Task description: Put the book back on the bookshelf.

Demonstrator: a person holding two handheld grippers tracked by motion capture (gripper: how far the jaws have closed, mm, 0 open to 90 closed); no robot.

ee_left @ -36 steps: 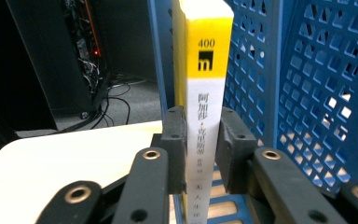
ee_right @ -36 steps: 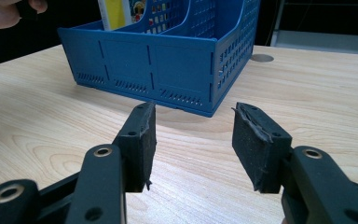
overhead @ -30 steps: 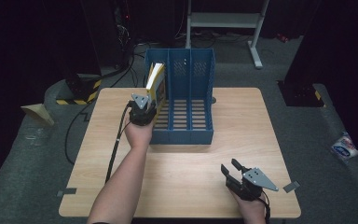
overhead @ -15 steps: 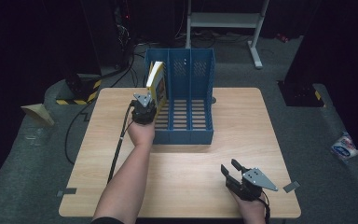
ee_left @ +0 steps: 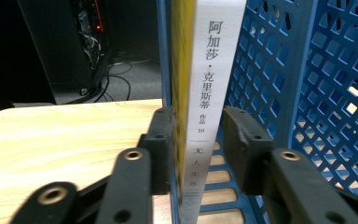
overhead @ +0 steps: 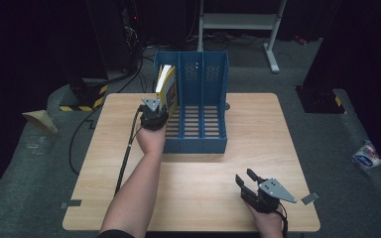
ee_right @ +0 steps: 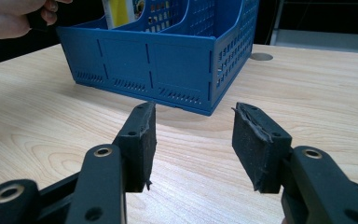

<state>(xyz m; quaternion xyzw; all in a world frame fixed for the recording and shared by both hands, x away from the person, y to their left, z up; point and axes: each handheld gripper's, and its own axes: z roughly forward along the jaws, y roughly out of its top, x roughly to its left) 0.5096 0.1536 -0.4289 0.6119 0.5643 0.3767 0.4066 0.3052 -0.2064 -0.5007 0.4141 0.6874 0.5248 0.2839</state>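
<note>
Dark room all around, with a light wooden table (overhead: 218,193) in the middle. Blue file rack (overhead: 201,106) sits toward the table's far edge, and a yellow-and-white book (overhead: 166,87) stands upright in its leftmost slot. Left gripper (ee_left: 198,140) has just been opening, its jaws straddling the book's spine with gaps showing. Right gripper (ee_right: 193,140) rests near the table's near right corner, jaws spread, nothing in them.

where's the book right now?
High view: the book stands upright in the leftmost compartment of the blue file rack at the table's far middle, with the left gripper at its near edge.
</note>
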